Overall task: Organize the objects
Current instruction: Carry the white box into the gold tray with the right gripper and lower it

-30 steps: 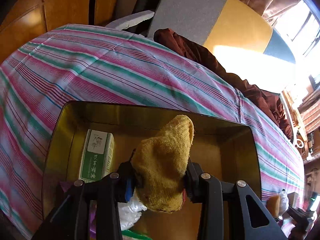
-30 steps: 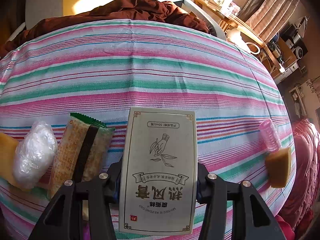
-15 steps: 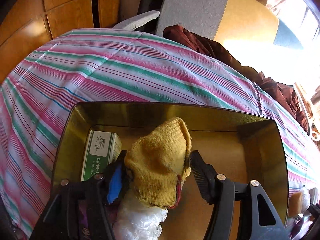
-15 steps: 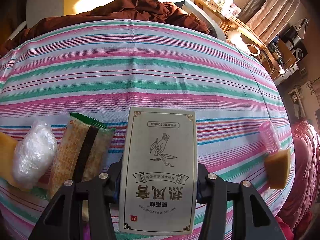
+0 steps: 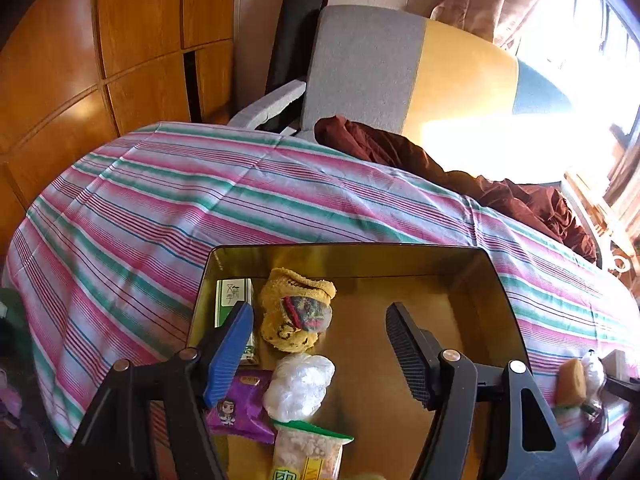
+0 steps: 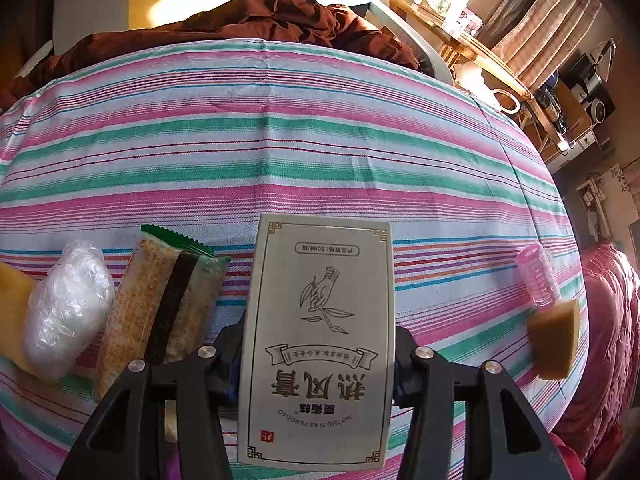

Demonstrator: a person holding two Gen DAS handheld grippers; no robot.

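Left hand-held gripper hangs over the tin, its jaws opening with nothing between them; the blue pad sits at left, the black ribbed one at right. Just beyond its tips, on the tin's floor, lies the sock, a yellow bundle with a dark patterned patch showing (free of both pads). Left of the sock, against the tin's left wall, stands a green box. Nearer than the sock lies a plastic wad, with a purple packet to its left and a snack bar at the near edge. The tin rests on the striped cloth covering the table.

Right hand-held gripper pinches a grey carton by its long sides, the printing upside down to the camera. Left of it on the cloth lies a green snack pack, then another plastic wad, touching a yellow block at the far left. To the right, near the table's edge, a pink bottle lies just beyond a tan sponge. Past the far edge, a maroon cloth is heaped.
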